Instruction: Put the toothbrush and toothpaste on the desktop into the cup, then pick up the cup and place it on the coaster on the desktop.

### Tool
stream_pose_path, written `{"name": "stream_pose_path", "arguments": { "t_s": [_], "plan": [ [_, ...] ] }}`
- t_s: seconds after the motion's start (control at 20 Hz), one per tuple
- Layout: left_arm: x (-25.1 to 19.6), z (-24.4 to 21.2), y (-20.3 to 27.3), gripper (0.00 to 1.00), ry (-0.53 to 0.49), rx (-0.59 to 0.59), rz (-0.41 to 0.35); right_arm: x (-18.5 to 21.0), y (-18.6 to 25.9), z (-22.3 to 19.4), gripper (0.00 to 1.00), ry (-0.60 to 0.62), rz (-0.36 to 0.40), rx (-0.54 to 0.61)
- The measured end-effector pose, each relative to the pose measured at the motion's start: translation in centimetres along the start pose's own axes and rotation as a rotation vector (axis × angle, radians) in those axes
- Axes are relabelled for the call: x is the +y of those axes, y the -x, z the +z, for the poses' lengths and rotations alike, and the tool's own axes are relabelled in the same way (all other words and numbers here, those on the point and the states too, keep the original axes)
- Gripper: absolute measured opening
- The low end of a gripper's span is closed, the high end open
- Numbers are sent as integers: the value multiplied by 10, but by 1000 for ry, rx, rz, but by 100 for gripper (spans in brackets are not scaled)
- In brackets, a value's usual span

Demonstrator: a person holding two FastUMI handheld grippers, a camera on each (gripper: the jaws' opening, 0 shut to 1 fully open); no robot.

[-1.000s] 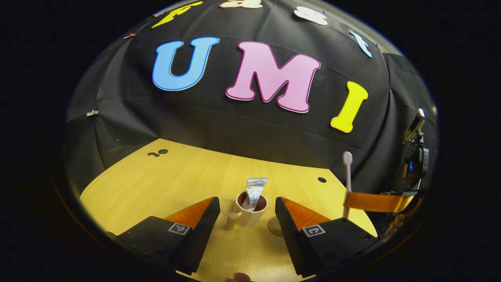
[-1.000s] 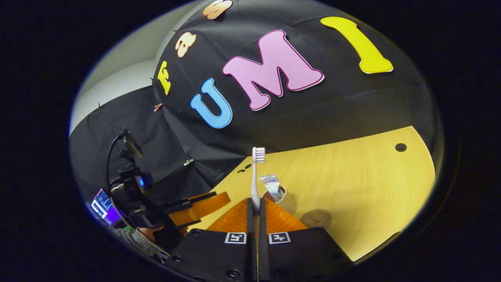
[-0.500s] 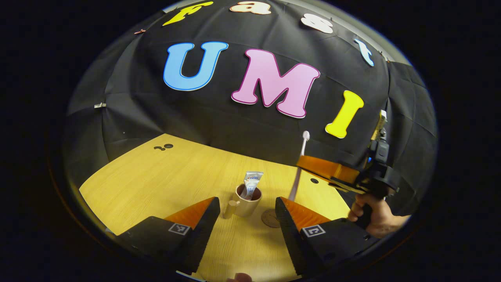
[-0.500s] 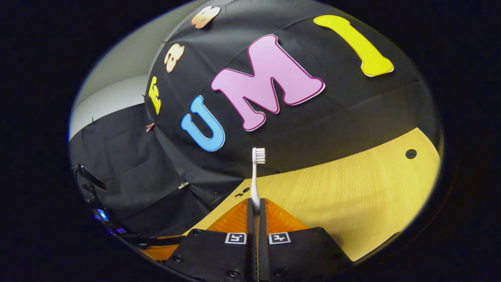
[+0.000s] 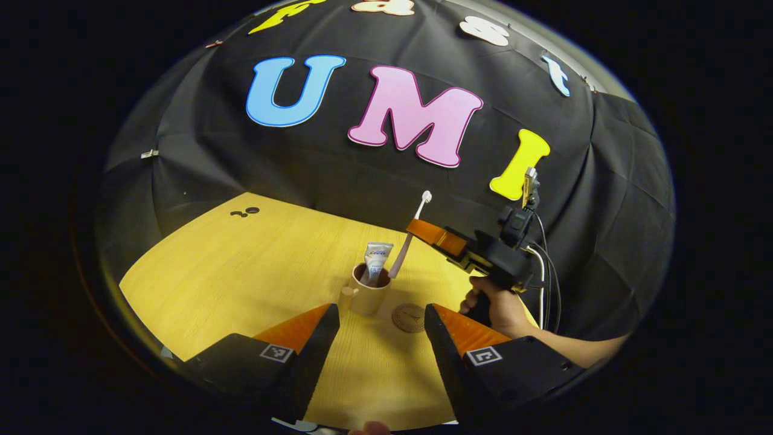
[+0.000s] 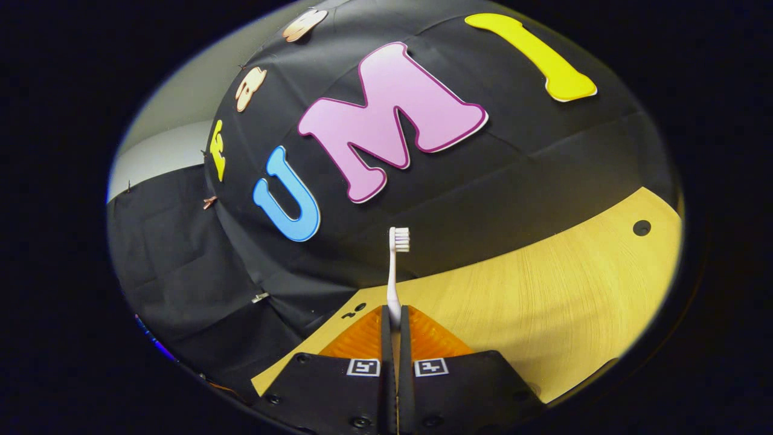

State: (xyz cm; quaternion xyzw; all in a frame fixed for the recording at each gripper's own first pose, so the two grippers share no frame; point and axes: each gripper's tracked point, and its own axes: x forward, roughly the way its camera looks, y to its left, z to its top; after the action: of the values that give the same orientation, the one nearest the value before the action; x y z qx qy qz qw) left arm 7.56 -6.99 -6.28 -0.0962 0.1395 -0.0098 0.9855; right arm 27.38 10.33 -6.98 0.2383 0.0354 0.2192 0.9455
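Nearest in the left gripper view, the left gripper (image 5: 381, 338) hangs low over the wooden table (image 5: 241, 272) with its fingers spread wide and nothing between them. Just past its tips sits the cup (image 5: 367, 293), handle turned to the left in that view, with the toothpaste (image 5: 375, 261) standing upright inside it. Right beside the cup lies the round coaster (image 5: 409, 318), bare. Farther off comes the right gripper (image 5: 423, 229), held in a hand (image 5: 496, 308), carrying the toothbrush (image 5: 410, 232) on a slant: bristle end up against the black cloth, lower end at the cup's rim. Whether that end is inside the cup cannot be told from here.

Over to the right gripper view, and it gives the grip up close: the right gripper (image 6: 393, 323) is clamped tight on the toothbrush (image 6: 395, 266) handle, both fingers pressing, brush head pointing straight up with the bristles facing right. Beyond it stretches the table (image 6: 543, 290) and the cloth wall.
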Motion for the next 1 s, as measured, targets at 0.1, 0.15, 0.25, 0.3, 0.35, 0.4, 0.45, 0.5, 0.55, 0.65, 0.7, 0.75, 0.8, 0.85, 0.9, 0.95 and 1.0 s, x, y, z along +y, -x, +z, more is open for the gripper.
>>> {"name": "stream_pose_path", "arguments": {
  "t_s": [0.1, 0.15, 0.25, 0.3, 0.35, 0.4, 0.45, 0.5, 0.55, 0.65, 0.7, 0.75, 0.8, 0.85, 0.9, 0.95, 1.0],
  "plan": [
    [2, -4, 2, 88, -18, 5, 6, -9, -6, -9, 6, -2, -22, -8],
    [3, -6, 1, 88, -28, 9, 4, -12, -9, -14, 6, -6, -27, -14],
    [3, -10, 1, 88, -39, 20, 1, -16, -14, -25, 6, 13, -40, -10],
    [3, -10, 0, 88, -41, 25, -4, -20, -15, -30, 6, 25, -53, -11],
    [4, -12, 1, 88, -40, 29, -4, -24, -15, -35, 6, 29, -65, -7],
    [5, -12, -1, 88, -35, 33, -10, -27, -15, -41, 6, 27, -75, -1],
    [4, -12, -1, 88, -29, 35, -15, -30, -15, -45, 6, 27, -85, 4],
    [4, -11, -1, 88, -23, 38, -23, -30, -14, -48, 6, 27, -83, 6],
    [5, -11, -2, 88, -19, 41, -26, -29, -12, -49, 6, 31, -78, 11],
    [7, -10, -3, 88, -19, 44, -30, -27, -10, -50, 7, 46, -64, 12],
    [7, -8, -3, 88, -20, 43, -32, -26, -9, -50, 8, 51, -57, 19],
    [9, -8, -4, 88, -21, 43, -34, -26, -7, -53, 8, 55, -53, 33],
    [10, -7, -5, 88, -21, 45, -36, -27, -5, -57, 9, 57, -47, 50],
    [9, -6, -6, 88, -18, 43, -40, -26, -1, -61, 10, 59, -43, 65],
    [10, -3, -7, 88, -17, 43, -46, -24, 2, -63, 11, 66, -41, 80],
    [12, -1, -10, 88, -19, 41, -48, -20, 6, -70, 11, 71, -32, 107],
    [13, 2, -15, 88, -21, 41, -50, -18, 10, -78, 13, 63, -30, 143]
  ]
}}
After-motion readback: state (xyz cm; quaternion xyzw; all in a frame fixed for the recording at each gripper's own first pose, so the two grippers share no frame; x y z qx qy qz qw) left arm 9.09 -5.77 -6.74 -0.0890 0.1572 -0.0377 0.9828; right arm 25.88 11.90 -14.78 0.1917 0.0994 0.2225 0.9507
